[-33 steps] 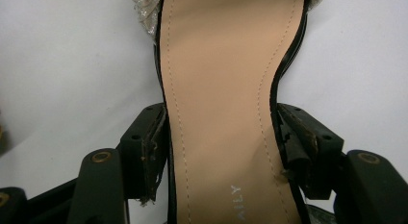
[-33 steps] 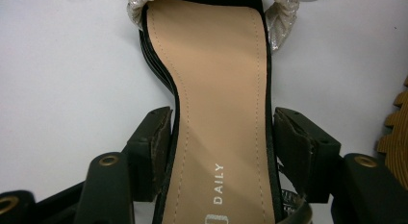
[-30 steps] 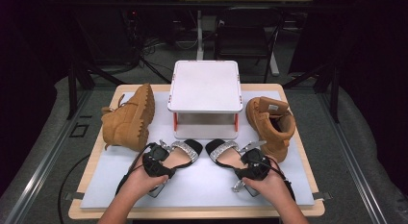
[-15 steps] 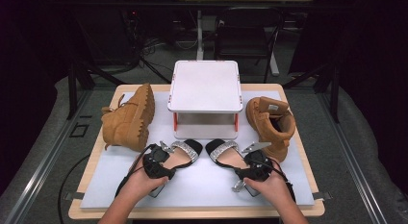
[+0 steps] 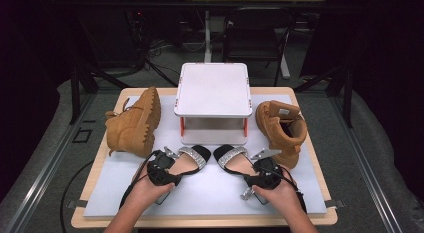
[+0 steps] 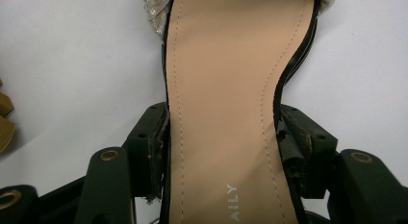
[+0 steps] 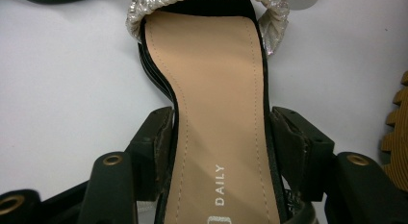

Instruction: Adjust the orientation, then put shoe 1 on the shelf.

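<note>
Two black sandals with tan insoles and glittery silver toe straps lie side by side on the white mat (image 5: 210, 190), toes pointing away from me. My left gripper (image 5: 170, 168) (image 6: 221, 137) straddles the left sandal (image 5: 192, 160) (image 6: 226, 89) at its narrow waist. Its jaws have just been closing, and both pads lie against the sole's edges. In the same way, my right gripper (image 5: 256, 169) (image 7: 221, 137) clamps the right sandal (image 5: 232, 159) (image 7: 211, 80), one pad on each side of the sole. Both sandals rest flat on the mat.
A white raised stand (image 5: 213, 90) on red legs sits at the middle back. On its side at the left lies a tan boot (image 5: 135, 125), sole facing the sandals. Another tan boot (image 5: 280, 130) stands at the right, close to my right gripper.
</note>
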`<state>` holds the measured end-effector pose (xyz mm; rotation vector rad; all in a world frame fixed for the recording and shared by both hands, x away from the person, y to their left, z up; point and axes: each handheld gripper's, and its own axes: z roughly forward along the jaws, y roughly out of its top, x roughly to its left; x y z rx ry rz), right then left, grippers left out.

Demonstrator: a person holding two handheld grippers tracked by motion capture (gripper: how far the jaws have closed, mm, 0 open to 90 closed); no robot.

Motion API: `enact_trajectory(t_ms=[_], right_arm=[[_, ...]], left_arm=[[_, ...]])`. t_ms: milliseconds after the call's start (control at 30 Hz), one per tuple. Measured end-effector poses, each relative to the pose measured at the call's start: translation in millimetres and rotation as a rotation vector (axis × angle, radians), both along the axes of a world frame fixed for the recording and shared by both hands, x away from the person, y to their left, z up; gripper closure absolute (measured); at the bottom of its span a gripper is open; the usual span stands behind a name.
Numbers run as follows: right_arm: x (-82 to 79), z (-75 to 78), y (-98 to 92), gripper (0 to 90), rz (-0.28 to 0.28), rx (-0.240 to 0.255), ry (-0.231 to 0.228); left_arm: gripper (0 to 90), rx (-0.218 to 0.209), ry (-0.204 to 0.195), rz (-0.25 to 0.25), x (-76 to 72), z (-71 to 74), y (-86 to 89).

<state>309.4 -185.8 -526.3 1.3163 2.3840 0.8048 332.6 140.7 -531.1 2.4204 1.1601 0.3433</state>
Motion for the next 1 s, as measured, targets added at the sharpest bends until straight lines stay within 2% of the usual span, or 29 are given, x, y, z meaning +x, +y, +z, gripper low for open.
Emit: enact_trajectory(t_ms=[667, 1000], right_arm=[[-2.1, -0.5, -0.1, 42.1, -0.010, 0.008, -0.012], [-3.4, -0.2, 0.8, 42.2, -0.021, 0.008, -0.015]], left_arm=[[41.3, -0.026, 0.004, 0.030, -0.3, 0.3, 2.4], [41.3, -0.024, 0.005, 0.028, -0.8, 1.1, 3.2]])
